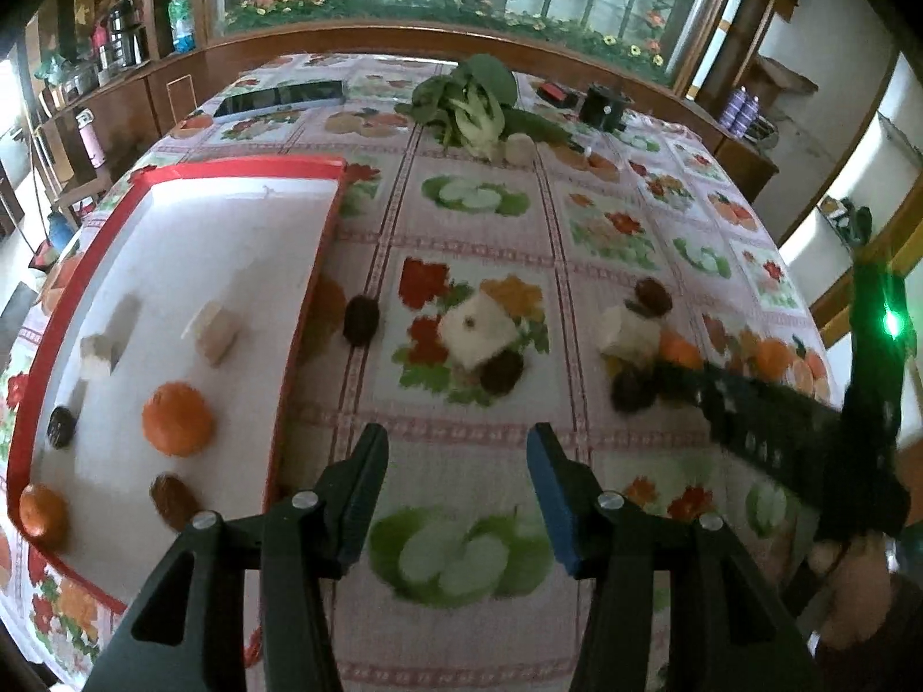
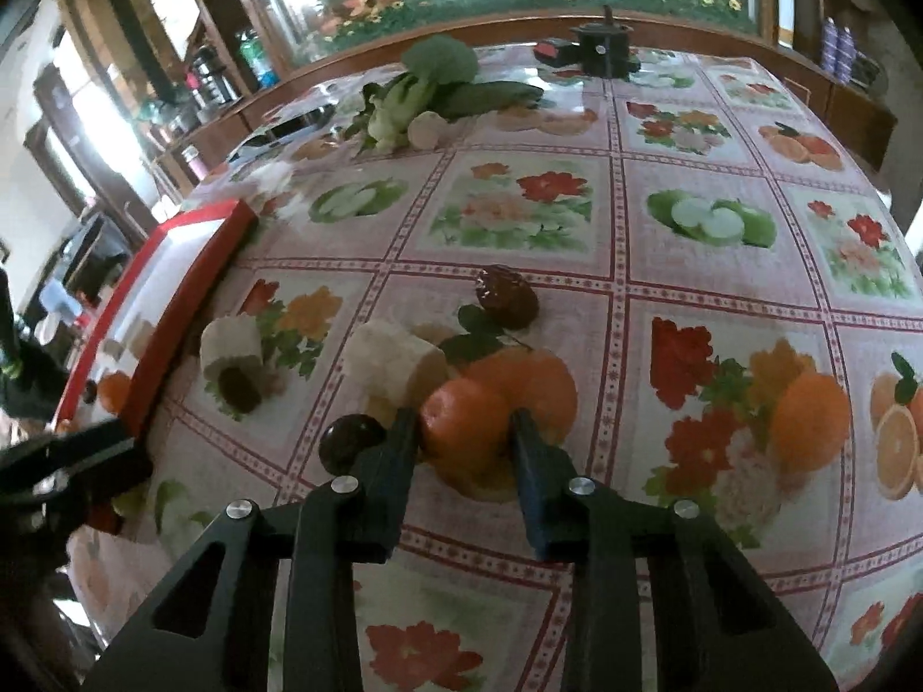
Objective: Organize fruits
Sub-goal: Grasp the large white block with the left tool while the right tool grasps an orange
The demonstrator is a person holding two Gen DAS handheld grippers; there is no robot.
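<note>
A red-rimmed white tray (image 1: 242, 168) lies at the left and holds two oranges (image 1: 177, 418), pale fruit chunks (image 1: 216, 333) and dark dates (image 1: 173, 499). My left gripper (image 1: 458, 481) is open and empty above the tablecloth right of the tray. My right gripper (image 2: 464, 424) has its fingers closed on an orange (image 2: 461, 427) that rests on the table. Beside that orange lie a pale chunk (image 2: 395, 360) and dark dates (image 2: 351, 441). Another pale chunk (image 1: 479, 328) with a date (image 1: 502, 372) lies ahead of the left gripper. A date (image 1: 360, 320) lies by the tray edge.
Leafy greens (image 1: 470, 101) and a pale round piece (image 1: 519, 149) lie at the far side of the table. A black device (image 1: 603, 106) and a red-black item (image 1: 556, 93) stand beyond. A tablet (image 1: 282, 98) lies at the far left. Shelves surround the table.
</note>
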